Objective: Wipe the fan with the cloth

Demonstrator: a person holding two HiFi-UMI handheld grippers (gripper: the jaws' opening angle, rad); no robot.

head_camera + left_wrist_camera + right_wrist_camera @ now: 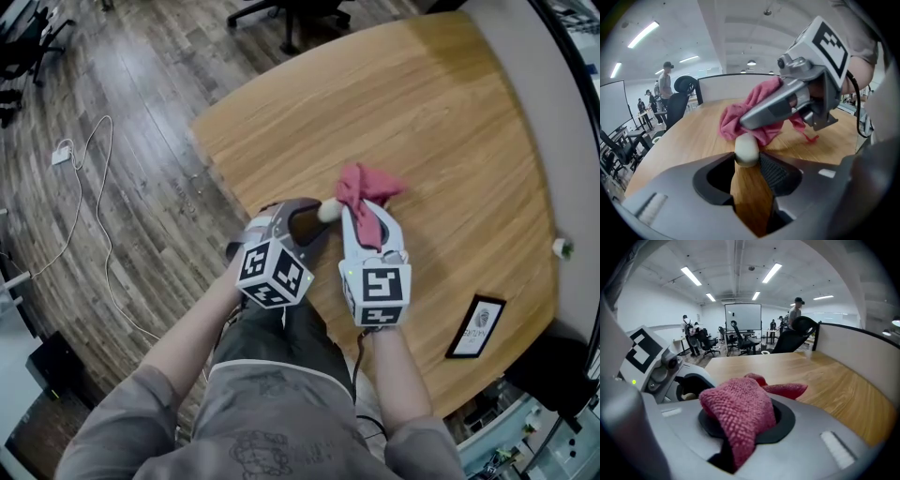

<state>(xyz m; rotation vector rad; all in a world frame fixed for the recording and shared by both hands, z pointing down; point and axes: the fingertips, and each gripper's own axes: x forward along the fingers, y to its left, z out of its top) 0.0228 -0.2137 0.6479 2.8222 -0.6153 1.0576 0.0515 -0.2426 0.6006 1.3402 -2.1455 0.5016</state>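
Cloth (362, 184) in right claw (363, 212), fan (746, 149) in left claw (748, 162)

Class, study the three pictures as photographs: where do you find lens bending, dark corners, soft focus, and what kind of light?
Head view: the table edge bows, light even, shadows faint. Left gripper view: black rounded corners, left claw near the lens soft, cloth sharper, ceiling lights glaring. Right gripper view: same dark corners, the cloth's weave crisp, far room slightly hazy.
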